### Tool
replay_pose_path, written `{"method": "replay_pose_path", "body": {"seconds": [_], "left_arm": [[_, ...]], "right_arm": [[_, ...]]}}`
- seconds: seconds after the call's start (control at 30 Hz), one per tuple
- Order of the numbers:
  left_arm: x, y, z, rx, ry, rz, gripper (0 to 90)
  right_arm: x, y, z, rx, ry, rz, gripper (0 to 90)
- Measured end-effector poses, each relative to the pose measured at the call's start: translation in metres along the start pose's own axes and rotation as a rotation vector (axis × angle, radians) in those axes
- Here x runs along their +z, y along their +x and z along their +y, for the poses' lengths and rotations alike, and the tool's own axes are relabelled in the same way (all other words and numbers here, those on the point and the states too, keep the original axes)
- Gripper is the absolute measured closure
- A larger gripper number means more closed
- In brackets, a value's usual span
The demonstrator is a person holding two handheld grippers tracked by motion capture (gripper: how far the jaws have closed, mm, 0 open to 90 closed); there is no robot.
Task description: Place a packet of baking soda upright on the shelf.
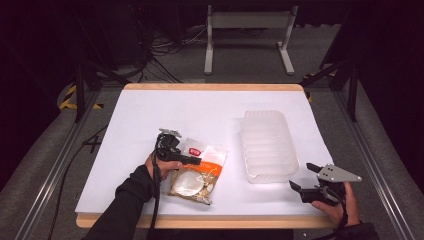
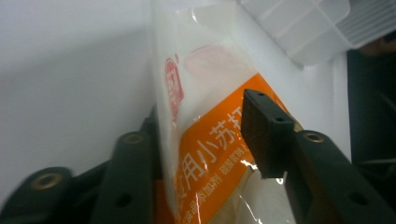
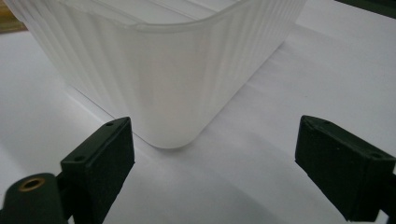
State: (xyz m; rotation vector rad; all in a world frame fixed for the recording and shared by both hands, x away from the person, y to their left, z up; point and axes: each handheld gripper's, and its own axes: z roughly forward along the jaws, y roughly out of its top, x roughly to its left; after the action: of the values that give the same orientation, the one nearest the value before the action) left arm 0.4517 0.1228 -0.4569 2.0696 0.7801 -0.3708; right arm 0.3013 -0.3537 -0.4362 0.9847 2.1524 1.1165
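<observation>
A clear snack packet (image 1: 197, 172) with an orange band and a red label lies left of the table's middle. My left gripper (image 1: 186, 159) reaches over the packet's upper left part. In the left gripper view the packet (image 2: 205, 140) stands between the jaws, its edge against the left jaw. The right pad (image 2: 261, 135) sits over the orange band with a gap still showing beside it. My right gripper (image 1: 306, 176) rests open near the front right edge, its empty jaws either side of the near corner of a ribbed translucent tub (image 3: 173, 88).
The ribbed tub (image 1: 267, 145) stands empty right of centre on the white table (image 1: 150, 115), which has a wooden rim. Beyond the table are a dark floor with cables and a grey stand (image 1: 247, 30).
</observation>
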Motion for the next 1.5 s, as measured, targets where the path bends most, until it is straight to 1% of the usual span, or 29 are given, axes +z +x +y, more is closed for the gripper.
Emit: {"method": "replay_pose_path", "body": {"seconds": [0.1, 0.17, 0.2, 0.3, 0.33, 0.37, 0.4, 0.43, 0.47, 0.53, 0.57, 0.6, 0.63, 0.67, 0.7, 0.77, 0.87, 0.9, 0.97, 1.03, 1.07, 1.13, 1.17, 1.2, 1.23, 1.4, 1.43, 1.47, 1.5], "left_arm": [[-0.001, -0.003, 0.001, 0.03, -0.019, -0.002, 81.8], [-0.005, -0.005, 0.001, 0.049, -0.036, -0.005, 89.1], [-0.005, -0.005, 0.001, 0.049, -0.036, -0.005, 89.6], [-0.012, -0.012, 0.002, 0.091, -0.063, 0.0, 89.8], [-0.014, -0.015, 0.002, 0.098, -0.072, 0.005, 89.8], [-0.018, -0.022, 0.002, 0.124, -0.089, 0.019, 89.8], [-0.018, -0.022, 0.002, 0.124, -0.089, 0.019, 89.8], [-0.023, -0.029, 0.001, 0.149, -0.112, 0.031, 89.8], [-0.026, -0.033, 0.0, 0.161, -0.123, 0.038, 89.8], [-0.038, -0.049, -0.003, 0.205, -0.17, 0.054, 89.9], [-0.044, -0.056, -0.005, 0.234, -0.19, 0.062, 89.9], [-0.049, -0.064, -0.008, 0.243, -0.213, 0.068, 89.9], [-0.057, -0.073, -0.01, 0.264, -0.234, 0.076, 90.0], [-0.057, -0.073, -0.01, 0.264, -0.234, 0.076, 89.9], [-0.068, -0.086, -0.014, 0.293, -0.274, 0.098, 90.0], [-0.077, -0.095, -0.017, 0.315, -0.312, 0.11, 90.0], [-0.084, -0.105, -0.019, 0.335, -0.337, 0.11, 90.0], [-0.086, -0.108, -0.02, 0.345, -0.347, 0.121, 90.0], [-0.087, -0.11, -0.02, 0.35, -0.354, 0.127, 90.0], [-0.089, -0.113, -0.019, 0.353, -0.373, 0.142, 90.0], [-0.09, -0.114, -0.018, 0.353, -0.381, 0.128, 90.0], [-0.091, -0.115, -0.017, 0.357, -0.382, 0.139, 90.0], [-0.091, -0.115, -0.017, 0.357, -0.382, 0.139, 90.0], [-0.091, -0.115, -0.016, 0.357, -0.394, 0.136, 90.0], [-0.092, -0.116, -0.014, 0.368, -0.395, 0.152, 90.0], [-0.09, -0.117, -0.007, 0.376, -0.403, 0.136, 90.0], [-0.089, -0.116, -0.004, 0.379, -0.407, 0.139, 90.0], [-0.088, -0.115, -0.002, 0.379, -0.407, 0.123, 90.0], [-0.086, -0.113, 0.0, 0.372, -0.411, 0.12, 90.0]], "right_arm": [[0.0, 0.0, 0.0, -0.001, -0.003, -0.001, 12.5], [0.0, 0.0, 0.0, 0.002, -0.001, -0.001, 12.5], [0.0, 0.0, 0.0, 0.002, -0.001, -0.001, 12.5], [0.0, 0.0, 0.0, 0.003, -0.001, -0.002, 12.6], [-0.001, 0.0, 0.0, 0.002, -0.002, -0.003, 12.6], [-0.001, 0.0, 0.0, 0.002, -0.002, -0.004, 12.6], [-0.001, 0.0, 0.0, 0.002, -0.002, -0.004, 12.6], [-0.001, 0.0, 0.0, 0.003, -0.004, -0.004, 12.6], [-0.002, 0.0, 0.0, 0.004, -0.005, -0.005, 12.6], [-0.002, 0.0, 0.0, 0.005, -0.008, -0.008, 12.6], [-0.003, 0.0, 0.0, 0.006, -0.011, -0.007, 12.6], [-0.003, -0.001, 0.001, 0.007, -0.013, -0.009, 12.5], [-0.003, 0.0, 0.001, 0.009, -0.014, -0.011, 12.6], [-0.003, 0.0, 0.001, 0.011, -0.015, -0.011, 12.6], [-0.004, 0.0, 0.001, 0.01, -0.016, -0.014, 12.6], [-0.004, 0.0, 0.001, 0.012, -0.019, -0.017, 12.6], [-0.005, 0.0, 0.002, 0.016, -0.022, -0.022, 12.7], [-0.004, -0.001, 0.002, 0.019, -0.019, -0.026, 12.8], [-0.004, -0.001, 0.002, 0.023, -0.016, -0.029, 12.9], [-0.005, -0.001, 0.002, 0.023, -0.021, -0.032, 13.0], [-0.005, -0.001, 0.002, 0.023, -0.022, -0.032, 12.9], [-0.005, -0.001, 0.002, 0.027, -0.026, -0.026, 13.4], [-0.005, -0.001, 0.002, 0.027, -0.026, -0.026, 13.4], [-0.005, -0.001, 0.002, 0.027, -0.026, -0.023, 13.7], [-0.005, 0.0, 0.002, 0.028, -0.025, -0.02, 13.6], [-0.004, 0.0, 0.001, 0.025, -0.027, -0.013, 13.8], [-0.004, 0.0, 0.001, 0.026, -0.025, -0.015, 13.9], [-0.003, 0.0, 0.001, 0.031, -0.018, -0.02, 14.0], [-0.003, 0.0, 0.001, 0.03, -0.014, -0.021, 14.0]]}}
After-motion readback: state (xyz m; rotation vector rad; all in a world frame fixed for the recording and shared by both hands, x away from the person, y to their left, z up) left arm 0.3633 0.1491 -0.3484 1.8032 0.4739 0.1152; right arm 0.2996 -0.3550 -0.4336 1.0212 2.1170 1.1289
